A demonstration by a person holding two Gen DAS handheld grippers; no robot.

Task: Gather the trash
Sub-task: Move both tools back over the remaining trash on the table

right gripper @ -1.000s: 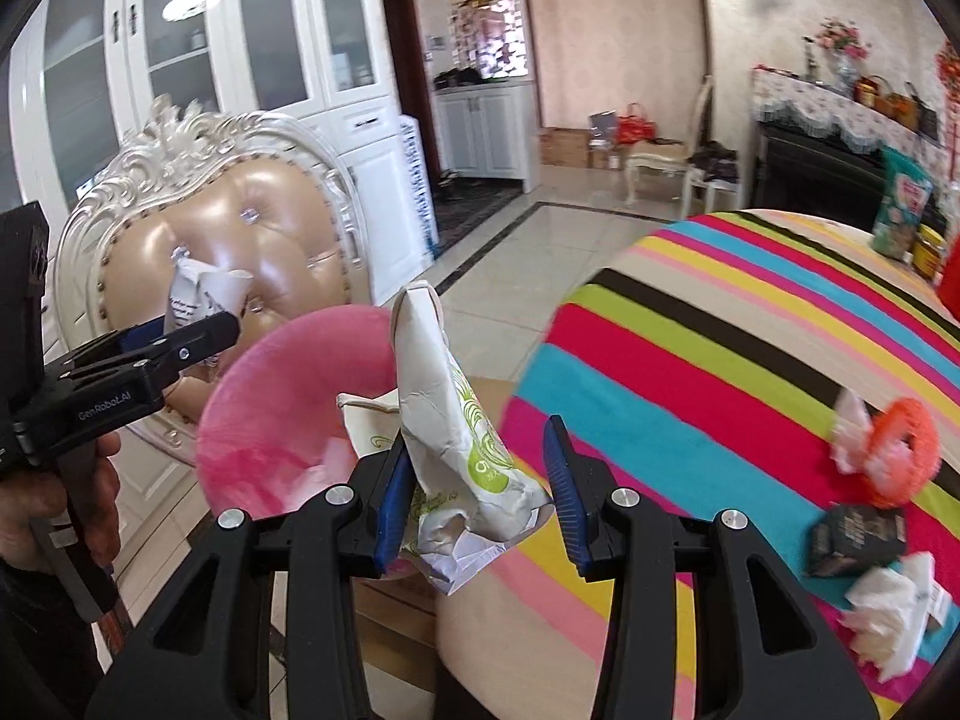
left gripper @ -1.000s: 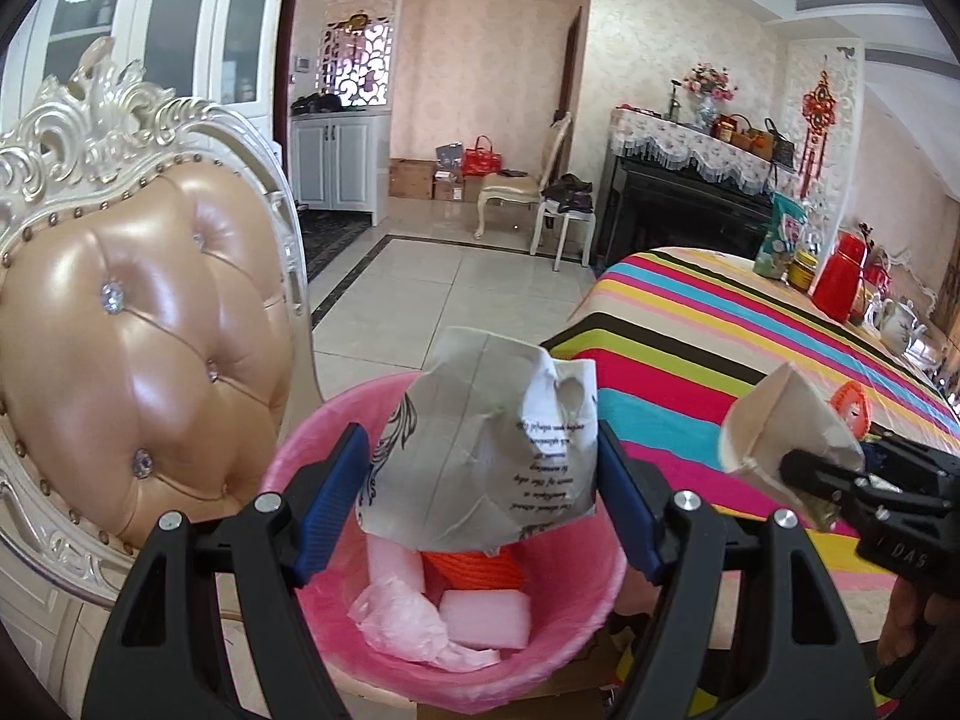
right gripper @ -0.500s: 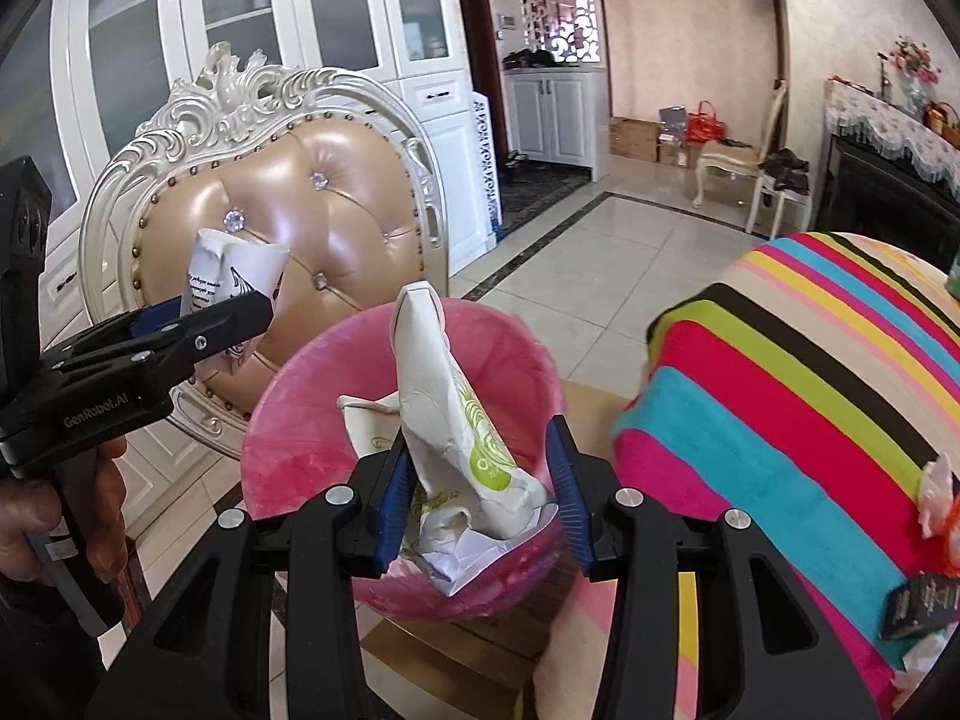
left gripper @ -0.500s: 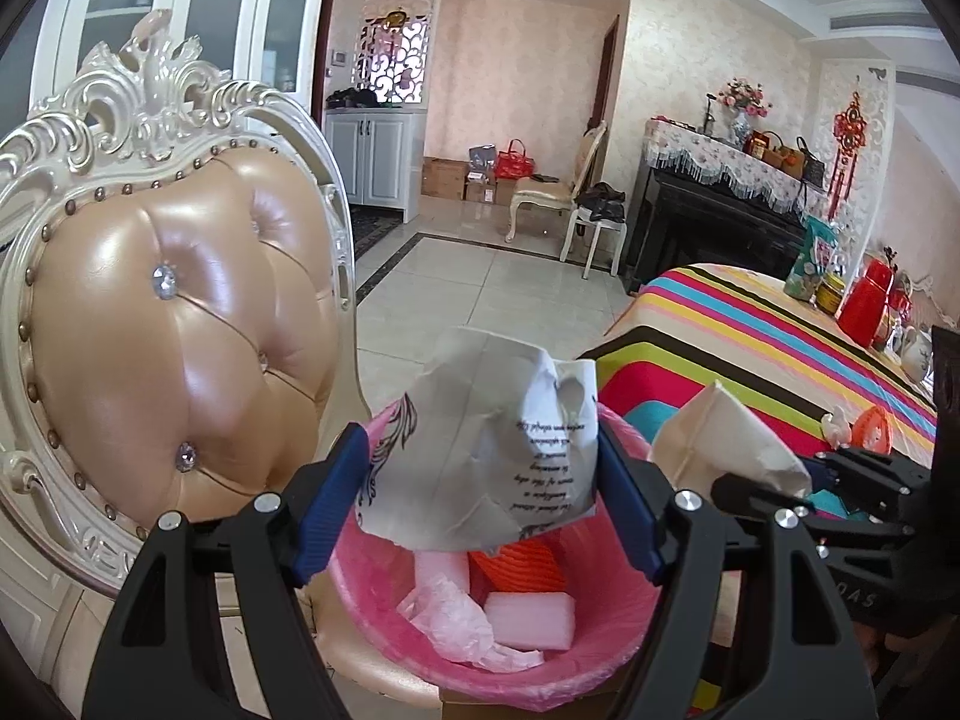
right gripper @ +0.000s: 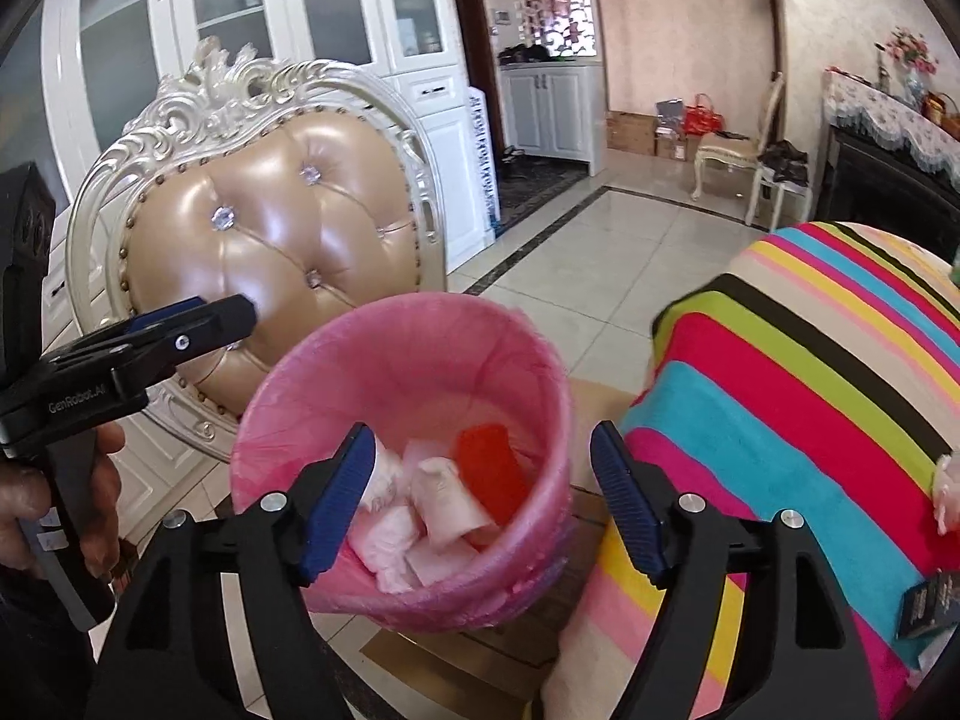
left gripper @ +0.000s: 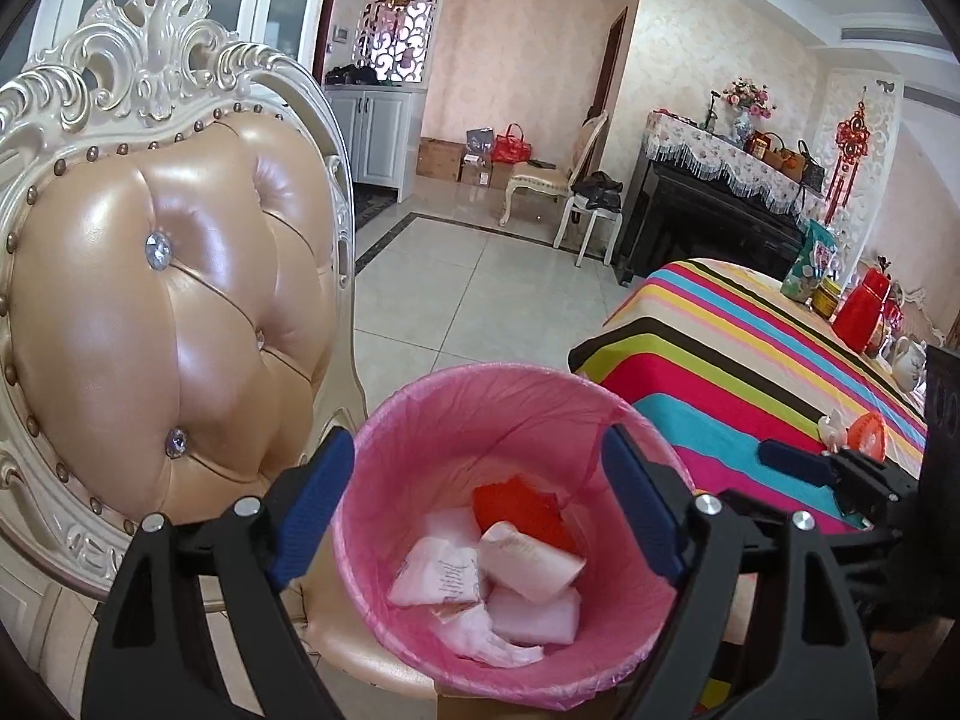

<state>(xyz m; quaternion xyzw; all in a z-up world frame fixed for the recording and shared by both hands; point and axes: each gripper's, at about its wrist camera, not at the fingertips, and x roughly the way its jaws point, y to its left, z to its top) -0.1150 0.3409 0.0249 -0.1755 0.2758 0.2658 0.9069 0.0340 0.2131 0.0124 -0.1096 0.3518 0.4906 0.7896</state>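
Left wrist view: the left gripper (left gripper: 480, 504) hangs over a pink-lined trash bin (left gripper: 420, 414) at lower centre of the frame, its blue-padded jaws having just spread wider and now standing well apart with nothing between them. Inside the bin lie crumpled white paper wrappers (left gripper: 480, 576) and an orange-red scrap (left gripper: 516, 504), the collected trash resting at the bottom. A tufted tan chair (left gripper: 168, 312) with a carved cream frame fills the left half, and the bin appears to sit on its seat. A table under a striped cloth (left gripper: 720, 372) runs off to the right, where the right gripper (left gripper: 798, 462) shows edge-on at the right margin. Right wrist view: the right gripper (right gripper: 480, 504) hovers over the same trash bin (right gripper: 540, 360), its jaws likewise just opened wide and empty, the white wrappers (right gripper: 432, 510) and orange-red scrap (right gripper: 486, 468) visible below between the pads. The left gripper (right gripper: 198, 318) enters from the left edge, held by a person's hand (right gripper: 90, 480). At the right edge of the striped cloth (right gripper: 810, 408) a dark packet (right gripper: 933, 603) and a pale scrap (right gripper: 948, 492) remain, apparently more trash to collect. Judged from here, the risk is in the withdrawal: both grippers sit close to the bin's rim, and a finger snagging the thin pink liner could drag it or tip the bin off its perch; the two tools could also knock together as they turn back toward the table.
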